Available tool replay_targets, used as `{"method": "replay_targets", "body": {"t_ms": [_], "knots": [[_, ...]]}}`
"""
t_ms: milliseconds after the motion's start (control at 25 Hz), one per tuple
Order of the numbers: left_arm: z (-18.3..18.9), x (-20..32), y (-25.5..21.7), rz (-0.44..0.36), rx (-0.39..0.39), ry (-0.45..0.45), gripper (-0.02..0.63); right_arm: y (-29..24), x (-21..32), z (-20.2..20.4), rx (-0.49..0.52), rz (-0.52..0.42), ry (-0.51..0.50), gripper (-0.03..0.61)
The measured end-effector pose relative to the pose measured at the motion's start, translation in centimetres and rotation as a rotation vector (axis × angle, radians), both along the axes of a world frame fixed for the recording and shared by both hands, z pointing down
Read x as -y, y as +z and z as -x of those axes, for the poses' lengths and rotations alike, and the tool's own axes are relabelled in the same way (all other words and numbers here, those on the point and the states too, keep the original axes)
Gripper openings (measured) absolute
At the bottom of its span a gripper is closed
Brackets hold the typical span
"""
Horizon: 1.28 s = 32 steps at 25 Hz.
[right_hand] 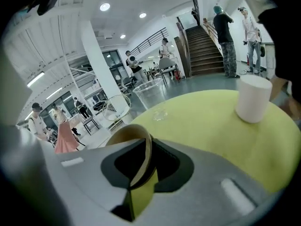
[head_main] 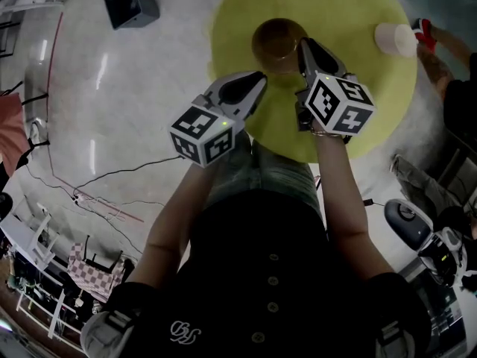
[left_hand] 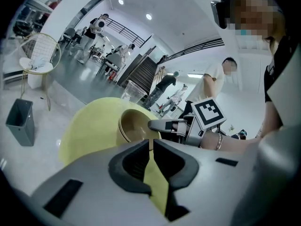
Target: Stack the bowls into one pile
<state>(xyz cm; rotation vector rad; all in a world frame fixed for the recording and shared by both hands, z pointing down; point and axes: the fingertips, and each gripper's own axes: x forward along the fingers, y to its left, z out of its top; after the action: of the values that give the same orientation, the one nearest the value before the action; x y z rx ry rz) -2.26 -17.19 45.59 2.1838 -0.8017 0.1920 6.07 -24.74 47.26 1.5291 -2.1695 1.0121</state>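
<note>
A pile of brown bowls [head_main: 277, 42] nested in one another stands near the middle of the round yellow table [head_main: 358, 88]. In the left gripper view the pile [left_hand: 133, 126] shows layered rims. My right gripper [head_main: 304, 45] reaches in from the right and is shut on the rim of the top bowl [right_hand: 128, 135], which runs between its jaws [right_hand: 148, 150]. My left gripper [head_main: 257, 80] hovers at the table's near edge, short of the pile, jaws shut with nothing between them [left_hand: 151, 147].
A white paper cup [head_main: 393, 39] stands at the table's right side, with another person's hand [head_main: 431, 51] beside it. A clear plastic cup [right_hand: 149, 94] stands at the far edge. A dark bin [head_main: 130, 2] sits on the floor to the left.
</note>
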Motion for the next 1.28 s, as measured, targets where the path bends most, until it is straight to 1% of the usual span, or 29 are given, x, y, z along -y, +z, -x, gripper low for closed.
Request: {"method": "replay_targets", "body": {"t_ms": [160,280,440,640,760,880,1040,1280], "knots": [[-0.6,0.0,-0.4,-0.01,0.003,0.007,0.035,-0.4,-0.2,-0.3,-0.011,-0.016,-0.01,0.08],[-0.2,0.8,-0.7,-0.015,0.003,0.01,0.037,-0.6,0.5,0.2,-0.013,-0.018,-0.02,0.117],[0.4,1.0,-1.3,-0.023,-0.007,0.016,0.035,-0.8,0.7,1.1,0.013,-0.01,-0.009,0.174],[0.3,0.8,-1.6,-0.037,-0.01,0.034,0.037,-0.8,0.5,1.1,0.003,-0.016,-0.004,0.217],[0.5,0.7,-1.6,-0.043,-0.007,0.044,0.037,-0.6,0.5,1.0,0.0,-0.02,0.012,0.225],[1.0,0.7,-1.9,-0.051,-0.007,0.05,0.037,-0.8,0.5,1.0,-0.016,-0.022,0.024,0.249],[1.7,0.8,-2.2,-0.049,-0.019,0.056,0.037,-1.0,0.3,1.2,-0.021,-0.02,0.048,0.25],[1.1,0.6,-2.5,-0.06,-0.031,0.097,0.037,-2.5,-0.9,0.7,0.007,-0.044,0.068,0.25]]}}
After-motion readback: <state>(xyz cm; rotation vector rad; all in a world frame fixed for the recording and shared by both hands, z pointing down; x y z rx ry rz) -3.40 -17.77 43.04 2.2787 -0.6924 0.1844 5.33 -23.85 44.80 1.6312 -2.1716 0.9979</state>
